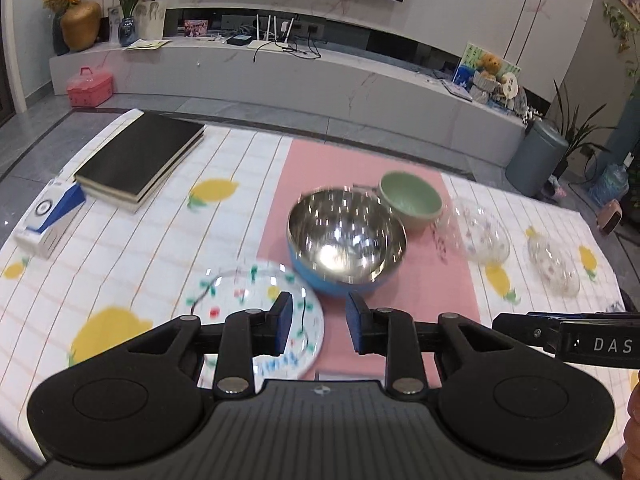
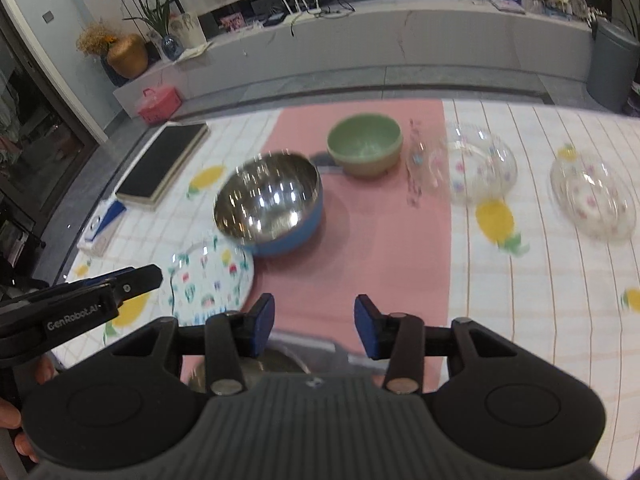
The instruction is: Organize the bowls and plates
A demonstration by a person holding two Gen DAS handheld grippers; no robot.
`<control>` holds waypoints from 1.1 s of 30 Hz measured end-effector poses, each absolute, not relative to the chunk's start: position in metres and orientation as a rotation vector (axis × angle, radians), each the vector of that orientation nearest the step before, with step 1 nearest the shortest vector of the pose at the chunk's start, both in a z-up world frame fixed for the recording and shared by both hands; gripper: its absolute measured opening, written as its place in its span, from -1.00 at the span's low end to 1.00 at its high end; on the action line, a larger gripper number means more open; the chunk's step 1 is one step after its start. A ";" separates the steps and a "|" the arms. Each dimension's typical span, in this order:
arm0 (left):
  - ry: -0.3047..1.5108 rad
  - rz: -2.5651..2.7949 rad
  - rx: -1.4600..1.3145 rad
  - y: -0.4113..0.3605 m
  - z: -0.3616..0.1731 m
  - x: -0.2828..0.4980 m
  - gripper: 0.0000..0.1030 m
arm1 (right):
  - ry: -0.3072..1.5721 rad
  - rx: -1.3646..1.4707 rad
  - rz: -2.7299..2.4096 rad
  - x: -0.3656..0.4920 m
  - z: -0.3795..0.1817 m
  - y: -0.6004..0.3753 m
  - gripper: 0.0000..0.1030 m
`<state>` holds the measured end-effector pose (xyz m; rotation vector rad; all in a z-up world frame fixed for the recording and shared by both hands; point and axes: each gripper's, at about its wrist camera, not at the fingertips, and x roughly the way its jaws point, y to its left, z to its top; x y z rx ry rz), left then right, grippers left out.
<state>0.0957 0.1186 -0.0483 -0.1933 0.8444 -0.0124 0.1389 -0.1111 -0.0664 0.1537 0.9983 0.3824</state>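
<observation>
A steel bowl with a blue outside (image 1: pixel 346 240) (image 2: pixel 272 204) sits on the pink mat (image 1: pixel 436 296) (image 2: pixel 384 240). A green bowl (image 1: pixel 410 198) (image 2: pixel 364 142) stands behind it. A patterned plate (image 1: pixel 256 300) (image 2: pixel 208 276) lies left of the mat. Two clear glass dishes (image 1: pixel 480 232) (image 1: pixel 554 268) (image 2: pixel 476 166) (image 2: pixel 592 196) lie to the right. My left gripper (image 1: pixel 319 322) is open and empty, above the plate's right edge. My right gripper (image 2: pixel 315 326) is open and empty, above the mat's near end, over a partly hidden metal dish (image 2: pixel 276 364).
Black books (image 1: pixel 140 160) (image 2: pixel 164 160) and a blue-white box (image 1: pixel 50 216) (image 2: pixel 102 224) lie at the table's left. The lemon-print tablecloth (image 1: pixel 132 256) (image 2: pixel 540 300) covers the table. A TV bench and a grey bin (image 1: pixel 536 158) stand beyond the far edge.
</observation>
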 end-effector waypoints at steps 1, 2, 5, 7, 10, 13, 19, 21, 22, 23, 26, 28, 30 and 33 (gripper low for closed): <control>0.847 -0.011 -0.204 0.121 -0.050 0.104 -0.35 | 0.996 0.151 0.384 0.145 -0.065 -0.108 -0.14; 0.851 -0.007 -0.212 0.123 -0.052 0.109 -0.35 | 0.995 0.149 0.383 0.152 -0.066 -0.105 -0.14; 0.869 -0.013 -0.243 0.130 -0.062 0.131 -0.35 | 1.016 0.149 0.375 0.175 -0.072 -0.096 -0.14; 0.885 -0.006 -0.255 0.135 -0.071 0.145 -0.35 | 1.039 0.165 0.367 0.191 -0.079 -0.091 -0.14; 0.901 0.009 -0.274 0.139 -0.081 0.162 -0.35 | 1.069 0.175 0.345 0.216 -0.091 -0.082 -0.14; 0.916 0.012 -0.284 0.142 -0.091 0.178 -0.35 | 1.094 0.160 0.324 0.235 -0.103 -0.070 -0.15; 0.953 0.026 -0.292 0.145 -0.109 0.202 -0.35 | 1.156 0.180 0.285 0.263 -0.129 -0.060 -0.18; 0.967 0.039 -0.292 0.146 -0.114 0.207 -0.35 | 1.175 0.204 0.286 0.269 -0.135 -0.059 -0.22; 0.973 0.043 -0.289 0.146 -0.117 0.209 -0.35 | 1.182 0.214 0.286 0.271 -0.137 -0.059 -0.29; 0.976 0.043 -0.287 0.146 -0.119 0.210 -0.35 | 1.187 0.224 0.288 0.272 -0.140 -0.059 -0.31; 0.982 0.044 -0.304 0.146 -0.122 0.211 -0.39 | 1.202 0.231 0.286 0.275 -0.145 -0.056 -0.51; 0.988 0.043 -0.310 0.147 -0.123 0.213 -0.56 | 1.208 0.241 0.286 0.275 -0.147 -0.056 -0.63; 0.994 0.045 -0.307 0.146 -0.124 0.212 -0.67 | 1.210 0.256 0.287 0.276 -0.148 -0.056 -0.67; 1.003 0.050 -0.305 0.146 -0.125 0.213 -0.79 | 1.213 0.261 0.289 0.276 -0.147 -0.055 -0.73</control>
